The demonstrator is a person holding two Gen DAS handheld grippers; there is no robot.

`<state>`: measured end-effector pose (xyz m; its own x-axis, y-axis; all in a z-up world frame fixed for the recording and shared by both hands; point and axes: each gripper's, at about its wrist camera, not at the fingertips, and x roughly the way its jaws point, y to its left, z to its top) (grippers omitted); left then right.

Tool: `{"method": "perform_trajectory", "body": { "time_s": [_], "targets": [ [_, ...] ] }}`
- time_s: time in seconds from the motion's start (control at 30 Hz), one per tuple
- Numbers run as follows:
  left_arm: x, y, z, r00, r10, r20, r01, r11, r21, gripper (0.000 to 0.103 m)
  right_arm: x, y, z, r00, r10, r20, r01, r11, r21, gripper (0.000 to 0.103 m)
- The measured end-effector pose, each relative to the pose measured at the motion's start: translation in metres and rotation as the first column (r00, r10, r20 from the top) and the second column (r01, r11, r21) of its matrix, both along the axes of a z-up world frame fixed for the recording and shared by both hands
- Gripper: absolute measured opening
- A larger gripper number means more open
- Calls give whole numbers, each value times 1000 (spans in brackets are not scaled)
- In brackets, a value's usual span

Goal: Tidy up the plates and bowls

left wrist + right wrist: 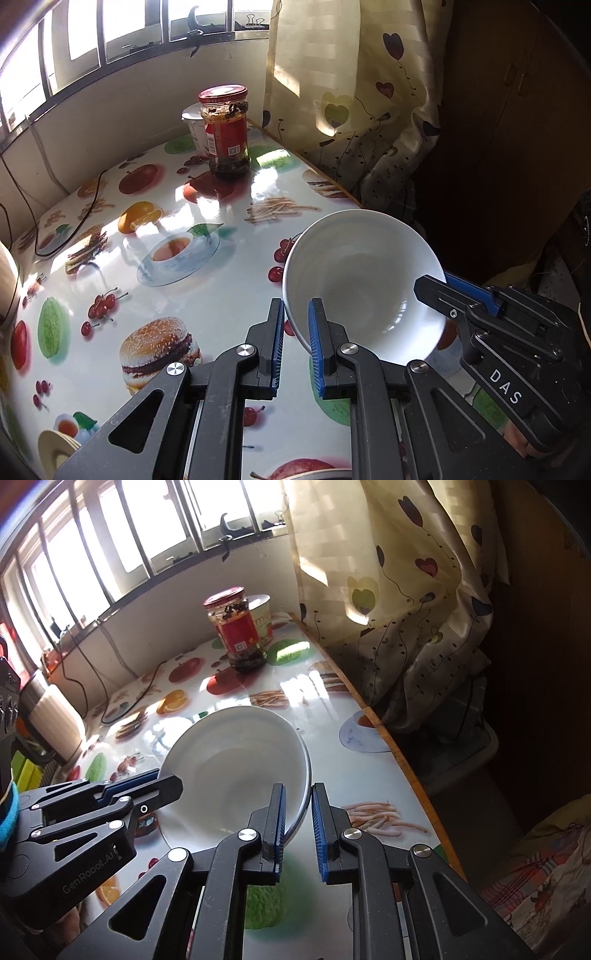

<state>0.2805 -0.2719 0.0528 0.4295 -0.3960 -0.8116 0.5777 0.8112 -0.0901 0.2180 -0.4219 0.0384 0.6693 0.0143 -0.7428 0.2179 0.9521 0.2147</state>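
Observation:
A white bowl (362,284) is tilted above the fruit-print table (177,266), held between both grippers. My left gripper (297,306) straddles the bowl's left rim, jaws close around it. My right gripper (436,291) comes in from the right and pinches the bowl's right rim. In the right wrist view the bowl (236,760) sits just ahead, my right gripper (298,794) has its jaws on either side of the right rim, and the left gripper (162,786) grips the left rim. A stack of cream plates (55,448) peeks in at the lower left.
A red-lidded jar (225,129) and a white cup (195,129) stand at the table's far end. A black cable (88,210) trails across the far left. A curtain (351,96) hangs past the table's right edge (391,746). A cushion (55,716) lies left.

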Motion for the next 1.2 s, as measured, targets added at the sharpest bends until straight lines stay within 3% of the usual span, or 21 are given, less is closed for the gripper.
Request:
{"method": "perform_trajectory", "body": {
  "time_s": [0.63, 1.2],
  "targets": [
    [-43, 36, 27, 999, 25, 21, -24, 998, -61, 14, -51, 31, 38, 998, 13, 69, -12, 1000, -21, 14],
    [-88, 78, 38, 998, 54, 31, -51, 995, -91, 14, -101, 71, 50, 995, 36, 93, -34, 999, -13, 15]
  ]
}}
